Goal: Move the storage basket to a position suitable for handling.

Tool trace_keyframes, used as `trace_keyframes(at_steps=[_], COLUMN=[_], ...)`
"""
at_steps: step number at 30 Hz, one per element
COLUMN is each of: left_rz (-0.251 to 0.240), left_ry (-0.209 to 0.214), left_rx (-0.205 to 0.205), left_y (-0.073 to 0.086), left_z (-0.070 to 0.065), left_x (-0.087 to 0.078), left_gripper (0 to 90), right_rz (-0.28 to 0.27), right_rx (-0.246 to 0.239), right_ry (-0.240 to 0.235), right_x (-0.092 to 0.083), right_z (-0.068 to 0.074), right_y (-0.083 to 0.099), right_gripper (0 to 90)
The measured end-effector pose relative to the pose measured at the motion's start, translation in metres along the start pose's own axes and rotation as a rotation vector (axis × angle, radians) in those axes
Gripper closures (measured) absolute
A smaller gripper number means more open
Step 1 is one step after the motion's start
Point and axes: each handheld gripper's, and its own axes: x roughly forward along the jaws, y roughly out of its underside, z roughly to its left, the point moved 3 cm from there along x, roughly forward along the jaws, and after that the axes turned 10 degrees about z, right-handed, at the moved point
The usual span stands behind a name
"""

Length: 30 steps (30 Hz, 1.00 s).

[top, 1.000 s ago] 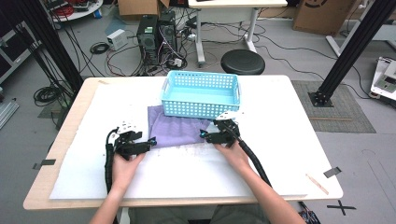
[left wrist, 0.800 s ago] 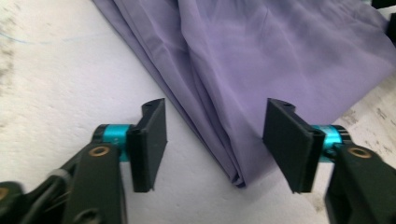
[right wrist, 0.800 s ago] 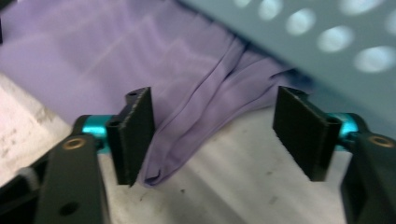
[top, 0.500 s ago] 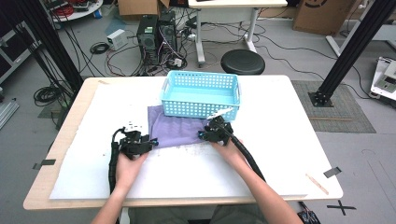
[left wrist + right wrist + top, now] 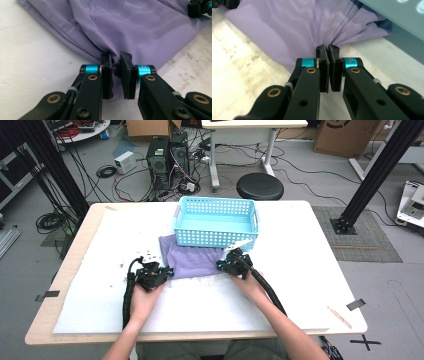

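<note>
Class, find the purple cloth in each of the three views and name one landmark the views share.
High view: the purple cloth lies mid-table, just in front of the blue basket.
Left gripper view: it covers the upper picture, an edge pinched by the left gripper.
Right gripper view: upper middle, gathered into the right gripper.
Shared landmark: the white table cover.

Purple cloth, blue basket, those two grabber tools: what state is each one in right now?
Purple cloth: lying rumpled on the table, near edge pinched at two spots.
Blue basket: upright, nothing inside.
Left gripper: just closed, fingers pinching the cloth's edge.
Right gripper: just closed, fingers shut on a bunched fold of cloth.
</note>
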Motion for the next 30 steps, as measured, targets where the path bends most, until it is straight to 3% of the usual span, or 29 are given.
trace_keyframes(at_steps=[6,21,30], left_rz=[0.008,0.044,0.064], left_ry=[0.062,0.207,0.264], left_rx=[0.016,0.123,0.183], left_y=[-0.003,-0.003,0.008], left_z=[-0.02,-0.084,-0.113], left_x=[0.006,0.018,0.013], left_gripper=[81.0,81.2,81.3], right_rz=[0.017,-0.019,-0.032], right_rx=[-0.002,0.047,0.068], right_ry=[0.015,0.04,0.052], right_x=[-0.013,-0.059,-0.085], right_z=[-0.005,-0.016,-0.005], right_y=[0.015,0.086,0.127], right_gripper=[88.5,88.5,88.5])
